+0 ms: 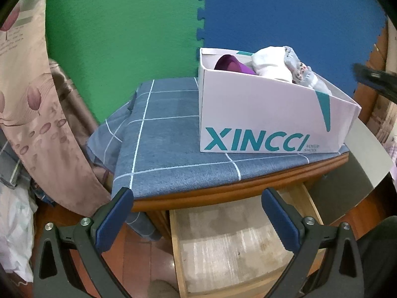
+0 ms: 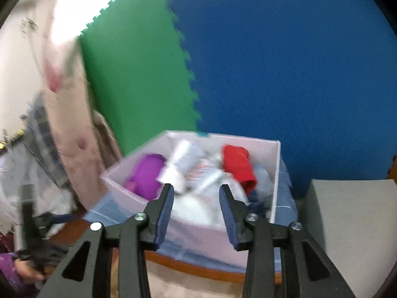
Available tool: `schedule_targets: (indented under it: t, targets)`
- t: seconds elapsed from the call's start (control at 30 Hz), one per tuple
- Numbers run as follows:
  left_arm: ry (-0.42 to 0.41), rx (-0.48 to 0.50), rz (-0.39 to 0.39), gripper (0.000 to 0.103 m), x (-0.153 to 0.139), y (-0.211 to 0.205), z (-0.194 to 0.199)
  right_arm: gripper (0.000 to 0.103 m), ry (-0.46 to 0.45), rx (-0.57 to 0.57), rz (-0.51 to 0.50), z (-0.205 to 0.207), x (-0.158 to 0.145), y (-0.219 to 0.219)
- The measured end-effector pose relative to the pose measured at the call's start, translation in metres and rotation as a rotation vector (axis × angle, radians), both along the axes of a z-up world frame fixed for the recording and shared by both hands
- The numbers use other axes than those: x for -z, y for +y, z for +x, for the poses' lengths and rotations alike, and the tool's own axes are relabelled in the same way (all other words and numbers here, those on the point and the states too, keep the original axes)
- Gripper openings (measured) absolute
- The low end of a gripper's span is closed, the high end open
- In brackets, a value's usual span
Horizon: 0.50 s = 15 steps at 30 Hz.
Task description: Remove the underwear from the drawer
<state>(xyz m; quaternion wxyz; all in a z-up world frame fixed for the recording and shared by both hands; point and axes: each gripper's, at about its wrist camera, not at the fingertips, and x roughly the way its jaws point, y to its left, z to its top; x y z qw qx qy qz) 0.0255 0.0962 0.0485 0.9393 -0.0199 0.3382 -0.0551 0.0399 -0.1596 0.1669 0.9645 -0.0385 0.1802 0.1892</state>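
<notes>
Blurring the boxed underwear (image 2: 198, 171), right hand-held gripper (image 2: 197, 193) partly open, empty; left (image 1: 197, 198) wide, empty.

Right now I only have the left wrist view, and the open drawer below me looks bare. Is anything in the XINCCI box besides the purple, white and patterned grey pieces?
Observer: Yes. A red folded garment lies against the XINCCI box's right wall.
Operator: Is the right gripper carrying anything?
Observer: No. The right gripper has its jaws apart, with nothing between the pads.
Operator: Where is it pointing?
Observer: Into the box's near end, at a white bundle.
</notes>
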Motion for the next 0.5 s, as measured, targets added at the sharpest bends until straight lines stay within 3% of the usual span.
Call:
schedule_targets:
  t: [0.17, 0.23, 0.27, 0.43, 0.5]
  targets:
    - [-0.046, -0.023, -0.004, 0.102, -0.006, -0.006, -0.01, 0.053, -0.091, -0.035, 0.061, -0.068, 0.036, 0.01]
    - [-0.074, -0.033, -0.026, 0.102, -0.009, -0.006, -0.015, 0.068, -0.108, -0.005, 0.093, -0.08, 0.047, 0.015]
    - [-0.092, -0.042, -0.041, 0.102, -0.011, -0.006, -0.018, 0.07, -0.116, 0.02, 0.103, -0.083, 0.054, 0.016]
    - [-0.101, -0.098, -0.154, 0.102, -0.009, -0.001, -0.024, 0.071, -0.061, 0.021, 0.135, -0.081, 0.069, 0.026]
    - [-0.092, -0.135, -0.133, 0.102, -0.004, -0.005, -0.024, 0.071, -0.064, 0.028, 0.143, -0.084, 0.073, 0.028]
